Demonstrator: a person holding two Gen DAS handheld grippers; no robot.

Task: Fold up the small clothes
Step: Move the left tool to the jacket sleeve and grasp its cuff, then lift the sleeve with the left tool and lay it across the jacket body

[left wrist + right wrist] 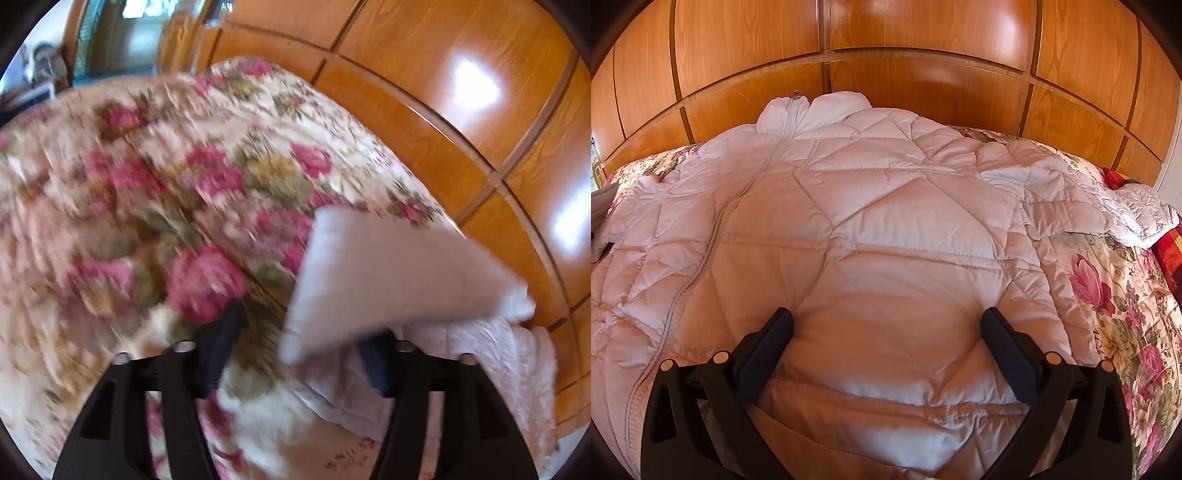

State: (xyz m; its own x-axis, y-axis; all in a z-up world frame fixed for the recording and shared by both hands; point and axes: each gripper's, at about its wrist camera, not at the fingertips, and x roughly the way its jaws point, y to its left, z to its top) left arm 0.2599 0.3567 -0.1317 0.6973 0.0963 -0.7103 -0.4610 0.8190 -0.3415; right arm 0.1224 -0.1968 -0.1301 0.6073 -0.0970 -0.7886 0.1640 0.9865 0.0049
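While spread flat on the bed (1115, 317), the white quilted jacket (871, 206) lies zipped, no readable label. Right gripper (886, 332) jaws wide over its hem; left gripper (299, 332) jaws wide, jacket corner (388, 273) draped over one.

White quilted jacket (886, 229) lies spread flat, zipper closed, on floral bedspread (1115, 295).

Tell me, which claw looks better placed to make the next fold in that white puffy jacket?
Probably the right claw: it is open, with the white quilted jacket spread flat between its fingers. The left claw faces the floral bedspread, with only a blurred edge of the jacket beside it.
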